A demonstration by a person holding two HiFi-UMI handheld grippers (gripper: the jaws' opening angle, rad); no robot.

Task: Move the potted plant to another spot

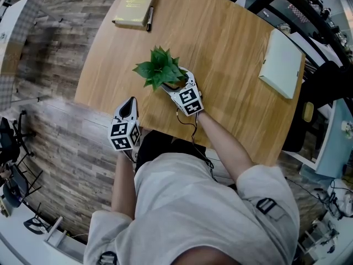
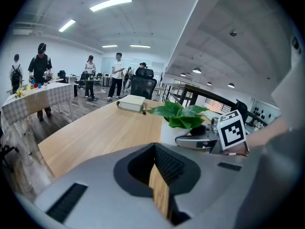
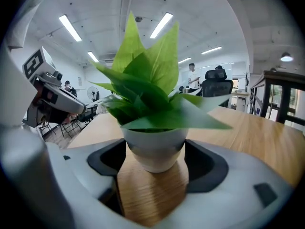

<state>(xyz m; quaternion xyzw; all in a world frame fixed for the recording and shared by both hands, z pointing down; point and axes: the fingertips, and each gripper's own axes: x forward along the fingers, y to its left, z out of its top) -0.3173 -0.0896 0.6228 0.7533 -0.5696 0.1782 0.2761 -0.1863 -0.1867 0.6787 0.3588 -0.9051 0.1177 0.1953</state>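
White-potted leafy green plant (image 1: 161,69) sits clamped by the right gripper (image 3: 155,159) on the light wooden table (image 1: 231,54); left gripper (image 2: 156,168) closed, empty.

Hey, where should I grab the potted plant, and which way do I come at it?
Take the white pot by its round wall, under the rim, coming in level from the side. The leaves spread wide above, so a top approach would likely crush them. The right gripper sits that way, a jaw on each side.
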